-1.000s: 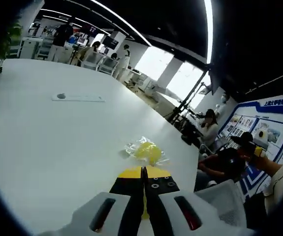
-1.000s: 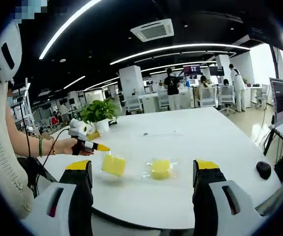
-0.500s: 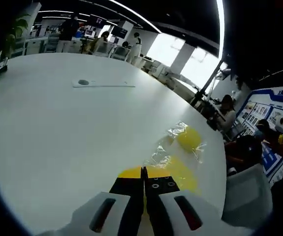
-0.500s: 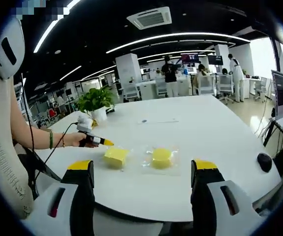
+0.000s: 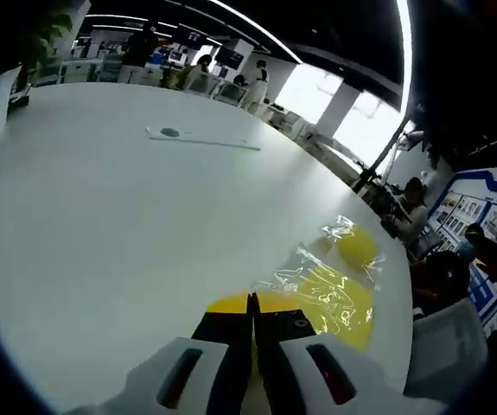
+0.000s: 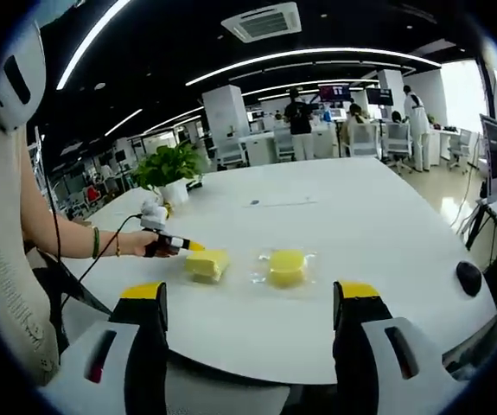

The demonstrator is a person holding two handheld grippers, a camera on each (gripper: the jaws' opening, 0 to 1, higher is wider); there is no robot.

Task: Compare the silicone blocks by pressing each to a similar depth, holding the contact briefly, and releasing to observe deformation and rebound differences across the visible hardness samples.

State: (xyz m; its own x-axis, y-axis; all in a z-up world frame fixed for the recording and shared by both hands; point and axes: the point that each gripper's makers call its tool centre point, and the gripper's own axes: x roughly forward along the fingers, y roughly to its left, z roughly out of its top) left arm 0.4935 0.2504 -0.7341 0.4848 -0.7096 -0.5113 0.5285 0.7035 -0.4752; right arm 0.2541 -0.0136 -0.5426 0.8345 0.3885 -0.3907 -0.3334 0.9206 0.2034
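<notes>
Silicone blocks sit in clear wrap: the square block (image 6: 207,264) lies just at my left gripper (image 5: 252,303), whose jaws are pinched together, so I should press its tip straight down, while my right gripper (image 6: 248,298) waits spread wide.

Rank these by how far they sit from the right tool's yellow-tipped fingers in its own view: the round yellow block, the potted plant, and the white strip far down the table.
1. Round block: nearest, in clear wrap, just ahead of the right gripper.
2. Potted plant: farther back, at the table's left edge.
3. White strip: farthest, mid-table toward the far end.
</notes>
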